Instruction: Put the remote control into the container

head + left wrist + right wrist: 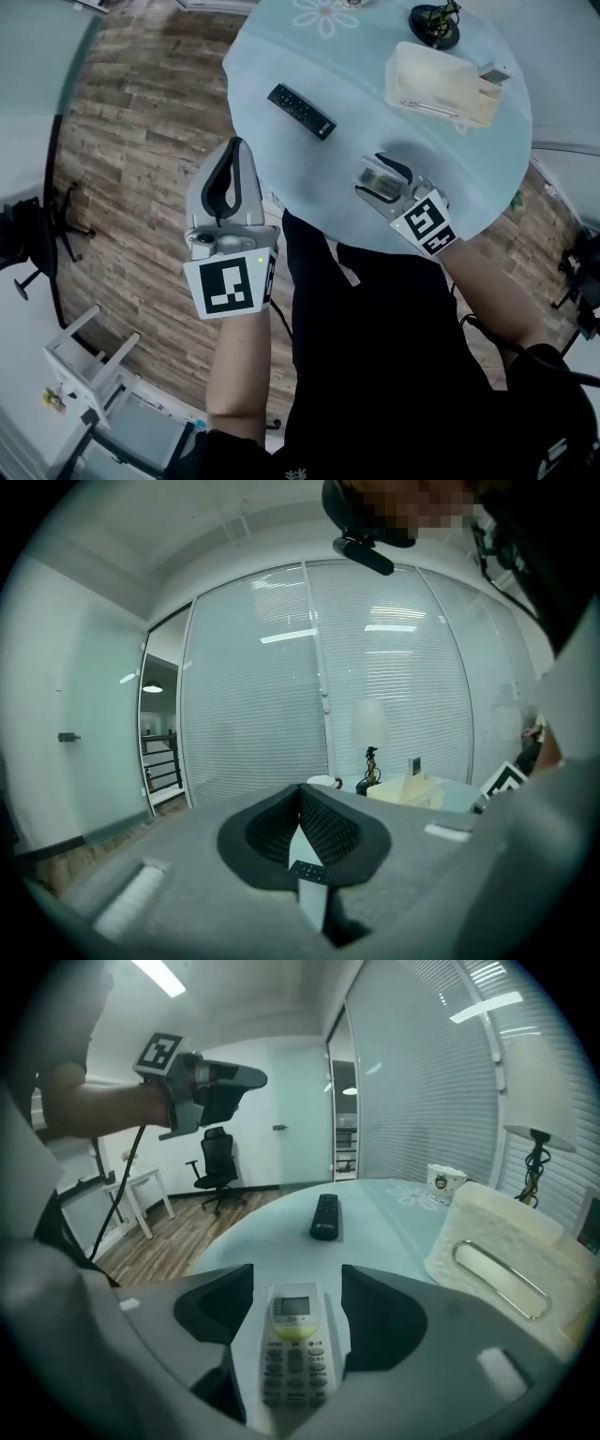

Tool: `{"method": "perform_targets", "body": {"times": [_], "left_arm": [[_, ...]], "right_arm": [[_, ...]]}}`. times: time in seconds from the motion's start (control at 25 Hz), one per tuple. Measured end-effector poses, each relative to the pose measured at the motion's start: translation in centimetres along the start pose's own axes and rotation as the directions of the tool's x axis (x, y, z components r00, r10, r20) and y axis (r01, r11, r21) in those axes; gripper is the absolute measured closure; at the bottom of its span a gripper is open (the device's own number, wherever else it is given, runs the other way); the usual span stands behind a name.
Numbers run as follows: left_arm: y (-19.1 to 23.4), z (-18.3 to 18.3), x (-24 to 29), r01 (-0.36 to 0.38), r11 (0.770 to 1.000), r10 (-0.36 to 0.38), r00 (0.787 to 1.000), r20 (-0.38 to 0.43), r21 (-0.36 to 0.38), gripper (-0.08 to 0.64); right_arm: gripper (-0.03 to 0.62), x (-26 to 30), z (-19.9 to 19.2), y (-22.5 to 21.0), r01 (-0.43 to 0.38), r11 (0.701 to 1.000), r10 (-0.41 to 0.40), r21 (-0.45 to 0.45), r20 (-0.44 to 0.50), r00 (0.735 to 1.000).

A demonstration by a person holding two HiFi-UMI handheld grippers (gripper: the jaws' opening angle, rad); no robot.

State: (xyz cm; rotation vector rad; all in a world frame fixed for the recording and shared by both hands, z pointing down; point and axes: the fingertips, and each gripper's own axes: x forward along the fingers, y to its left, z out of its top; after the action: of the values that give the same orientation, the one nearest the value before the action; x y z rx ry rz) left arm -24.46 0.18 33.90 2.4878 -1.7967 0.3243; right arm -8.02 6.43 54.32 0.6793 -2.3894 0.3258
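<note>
Brackets the white remote control point(296, 1354) with the right gripper point(377, 174), jaws wide apart and pads clear of it on either side (screen end pointing away). Finds that remote flat on the round table point(356, 75) near its near edge, well apart from the pale container point(439, 84) at far right. Holds the left gripper point(234, 150) off the table's left, over wood floor point(141, 141), jaws closed on nothing. Shows a black remote point(302, 111) lying farther out, left of the container.

White remote point(293, 1354), black remote point(302, 111) (pale-blue table point(375, 131)).
</note>
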Motion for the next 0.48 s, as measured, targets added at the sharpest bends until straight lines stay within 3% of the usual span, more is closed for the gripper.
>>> {"method": "perform_targets", "body": {"times": [0.16,0.48], "left_arm": [[1.0,-1.9,-0.9,-0.04,0.999,0.04,0.999,-0.019,-0.03,0.558],[2.5,-2.6,-1.9,-0.085,0.996,0.084,0.996,-0.028,-0.038,0.558]], "right_arm": [[0.285,1.6,-2.0,0.4,-0.029,0.997,0.021,-0.072,-0.1,0.995],[0.284,3.8,-3.6,0.5,-0.077,0.995,0.062,-0.065,-0.215,0.975]]}}
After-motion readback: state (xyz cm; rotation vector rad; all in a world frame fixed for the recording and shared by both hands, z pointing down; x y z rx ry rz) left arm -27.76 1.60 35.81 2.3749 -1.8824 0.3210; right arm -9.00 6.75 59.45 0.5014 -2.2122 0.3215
